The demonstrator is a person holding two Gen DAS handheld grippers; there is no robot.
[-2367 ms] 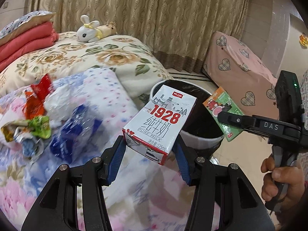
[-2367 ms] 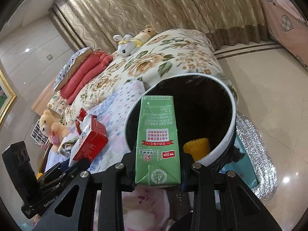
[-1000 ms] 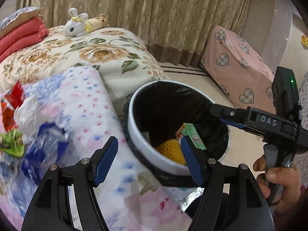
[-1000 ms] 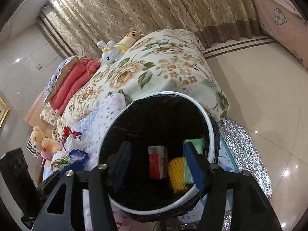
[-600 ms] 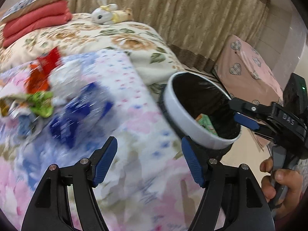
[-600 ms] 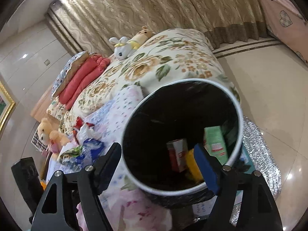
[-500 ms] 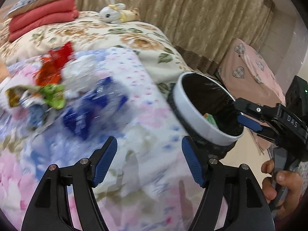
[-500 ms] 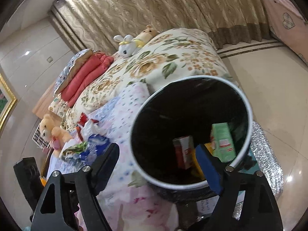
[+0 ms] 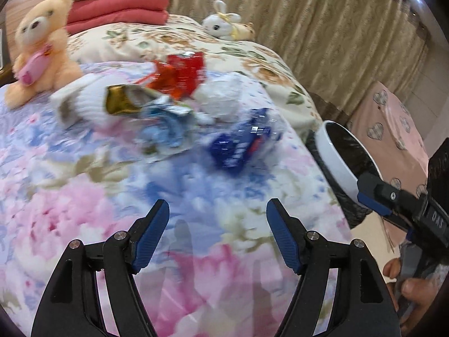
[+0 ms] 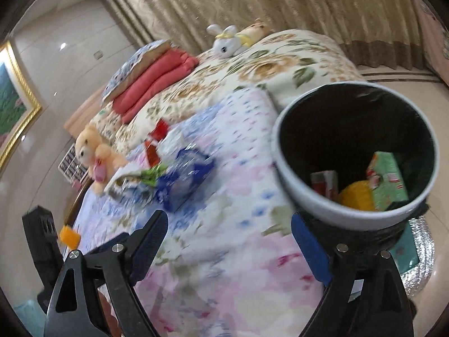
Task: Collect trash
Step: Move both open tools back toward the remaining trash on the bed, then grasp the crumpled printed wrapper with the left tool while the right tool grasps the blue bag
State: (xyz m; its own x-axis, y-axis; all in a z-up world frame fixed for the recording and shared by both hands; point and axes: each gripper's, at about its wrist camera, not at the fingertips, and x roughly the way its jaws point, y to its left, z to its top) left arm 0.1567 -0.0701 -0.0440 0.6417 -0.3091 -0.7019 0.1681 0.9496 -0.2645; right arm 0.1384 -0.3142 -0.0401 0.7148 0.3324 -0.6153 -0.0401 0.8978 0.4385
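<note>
A pile of trash lies on the floral blanket: a blue wrapper, a red wrapper, a gold wrapper and crumpled white plastic. My left gripper hovers over the blanket short of the pile, open and empty. The white-rimmed bin with a black liner stands at the bed's edge. It holds a red carton, a green carton and something yellow. My right gripper is beside the bin, over the blanket, its jaws opening with nothing between them.
A teddy bear sits left of the pile. A white rabbit plush and red folded quilts lie farther back. Pink heart-patterned furniture stands behind the bin, and a silver mat lies under it. A hand holds the right gripper's handle.
Both cartons have been let go into the bin. Both grippers have swung left, away from the bin and over the blanket toward the trash pile. The right jaws have widened.
</note>
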